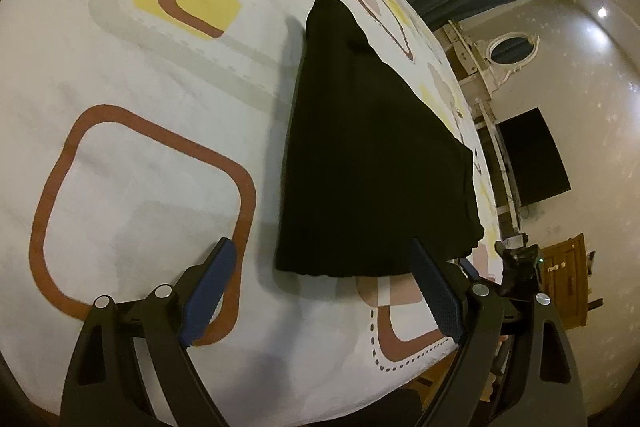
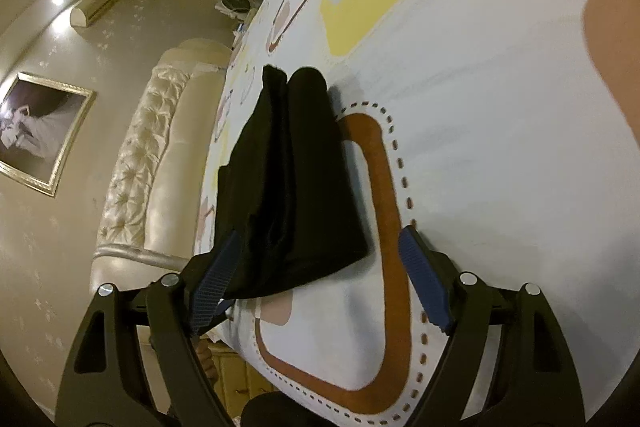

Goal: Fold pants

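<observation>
The black pants lie folded into a narrow strip on the patterned white bedsheet. In the left wrist view my left gripper is open and empty, just short of the near end of the pants. In the right wrist view the pants reach away from me, their near end between the fingers. My right gripper is open, and its left finger is beside or touching the cloth edge. The right gripper also shows at the pants' far corner in the left wrist view.
The bed edge runs close below the pants. A padded cream headboard stands left of the bed. A dark screen, a mirror and a wooden cabinet stand along the wall.
</observation>
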Action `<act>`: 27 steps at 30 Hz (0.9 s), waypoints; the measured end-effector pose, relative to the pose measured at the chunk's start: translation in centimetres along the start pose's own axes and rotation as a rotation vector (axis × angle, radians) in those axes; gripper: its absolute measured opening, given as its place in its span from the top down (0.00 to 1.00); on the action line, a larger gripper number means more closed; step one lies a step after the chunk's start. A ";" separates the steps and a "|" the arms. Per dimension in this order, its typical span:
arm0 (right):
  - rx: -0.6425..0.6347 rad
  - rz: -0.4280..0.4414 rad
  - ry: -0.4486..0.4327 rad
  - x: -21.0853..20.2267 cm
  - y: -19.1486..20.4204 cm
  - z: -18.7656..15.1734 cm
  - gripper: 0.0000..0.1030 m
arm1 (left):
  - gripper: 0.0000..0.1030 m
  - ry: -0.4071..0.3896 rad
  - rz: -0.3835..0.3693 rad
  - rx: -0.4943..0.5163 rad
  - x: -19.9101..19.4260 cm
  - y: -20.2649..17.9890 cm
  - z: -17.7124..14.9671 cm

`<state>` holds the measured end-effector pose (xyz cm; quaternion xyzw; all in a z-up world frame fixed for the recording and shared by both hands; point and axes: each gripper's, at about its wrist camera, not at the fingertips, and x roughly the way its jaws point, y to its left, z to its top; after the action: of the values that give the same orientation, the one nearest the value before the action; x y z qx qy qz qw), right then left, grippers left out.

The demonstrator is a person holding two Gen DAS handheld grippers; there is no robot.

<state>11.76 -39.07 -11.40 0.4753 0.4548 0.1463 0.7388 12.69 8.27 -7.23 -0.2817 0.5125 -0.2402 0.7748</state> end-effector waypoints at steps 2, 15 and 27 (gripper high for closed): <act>-0.008 -0.011 0.007 0.7 0.3 0.2 0.21 | 0.16 0.002 -0.008 -0.007 0.2 0.2 0.2; -0.089 -0.033 0.066 4.9 2.8 0.3 0.18 | 0.29 0.044 -0.069 -0.009 2.0 -0.8 0.4; -0.064 0.047 0.093 4.4 2.9 -0.1 0.71 | 0.66 -0.013 0.114 0.081 0.9 -3.2 -0.3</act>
<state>14.70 -34.66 -11.32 0.4547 0.4724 0.2000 0.7281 12.49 5.30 -5.79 -0.2223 0.5126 -0.2145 0.8011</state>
